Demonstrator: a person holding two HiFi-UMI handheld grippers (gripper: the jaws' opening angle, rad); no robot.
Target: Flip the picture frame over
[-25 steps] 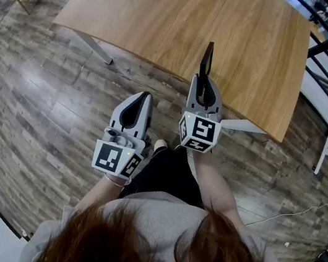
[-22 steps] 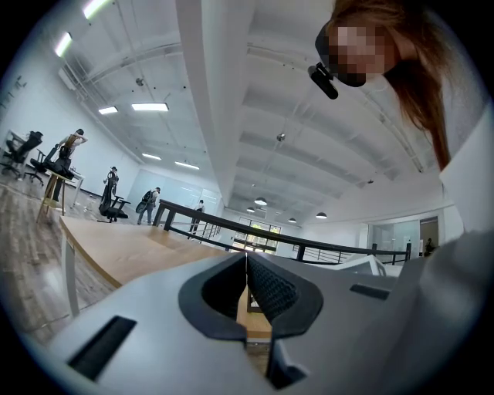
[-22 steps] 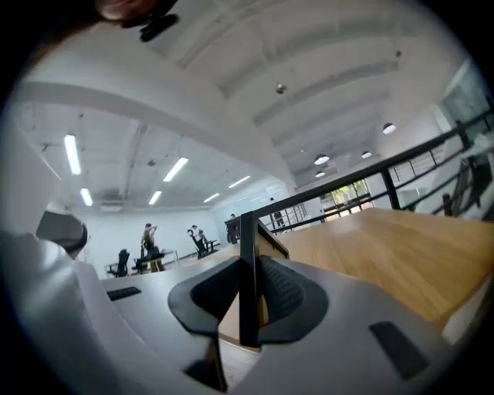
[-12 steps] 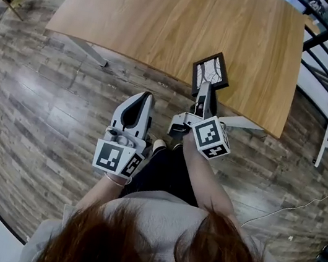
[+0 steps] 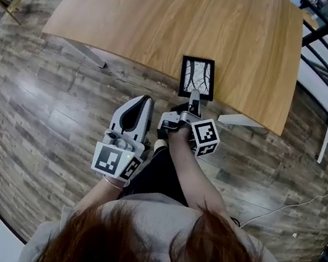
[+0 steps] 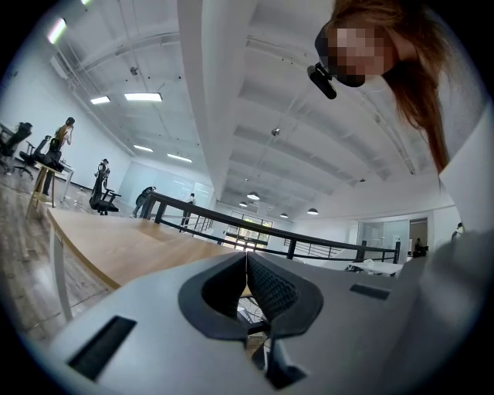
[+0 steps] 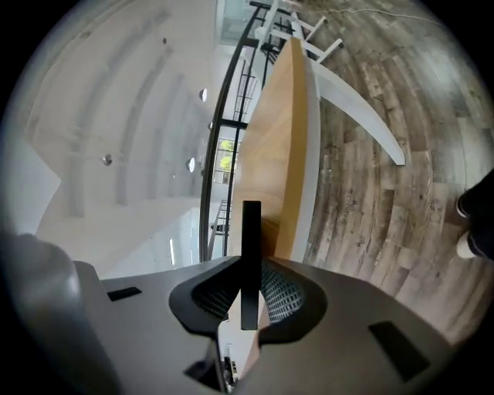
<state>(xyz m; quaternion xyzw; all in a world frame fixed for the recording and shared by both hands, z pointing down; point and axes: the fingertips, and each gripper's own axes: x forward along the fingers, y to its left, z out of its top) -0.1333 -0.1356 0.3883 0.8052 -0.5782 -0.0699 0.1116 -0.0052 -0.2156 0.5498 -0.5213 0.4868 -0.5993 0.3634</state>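
Wooden table [image 5: 141, 10], one picture frame [image 5: 197, 77] flat at its near edge, print up in the head view, edge-on in the right gripper view. Your right gripper [image 5: 193, 96] clamps it; your left gripper [image 5: 146, 99] is closed, empty.

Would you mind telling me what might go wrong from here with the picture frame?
1. The picture frame is at the near edge of the table; released carelessly, it might slide off.
2. The right gripper pinches only its near rim, jaws having just closed further on it, so it may twist or slip.
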